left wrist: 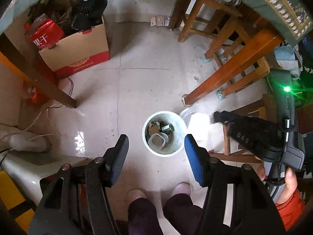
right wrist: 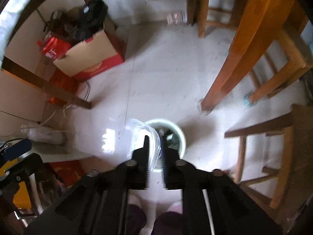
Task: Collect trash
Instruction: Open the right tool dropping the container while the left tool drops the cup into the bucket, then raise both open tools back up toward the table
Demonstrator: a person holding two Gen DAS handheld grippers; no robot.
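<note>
A white trash bucket (left wrist: 177,121) stands on the tiled floor and holds several pieces of trash, among them a clear plastic lid (left wrist: 158,140). My left gripper (left wrist: 156,148) is open and empty above the bucket's near side. My right gripper (right wrist: 155,139) is shut on a clear plastic container (right wrist: 140,131) and holds it over the bucket's (right wrist: 181,135) left rim. In the left wrist view the right gripper (left wrist: 213,115) reaches in from the right, with the clear container (left wrist: 187,114) at the bucket's far right rim.
A cardboard box (left wrist: 78,49) full of clutter and a black fan (left wrist: 90,7) stands at the back left. Wooden table legs (left wrist: 230,68) and stools (left wrist: 207,13) crowd the right side. A dark table leg (left wrist: 39,74) and cables lie left. The person's feet (left wrist: 182,189) are just below the bucket.
</note>
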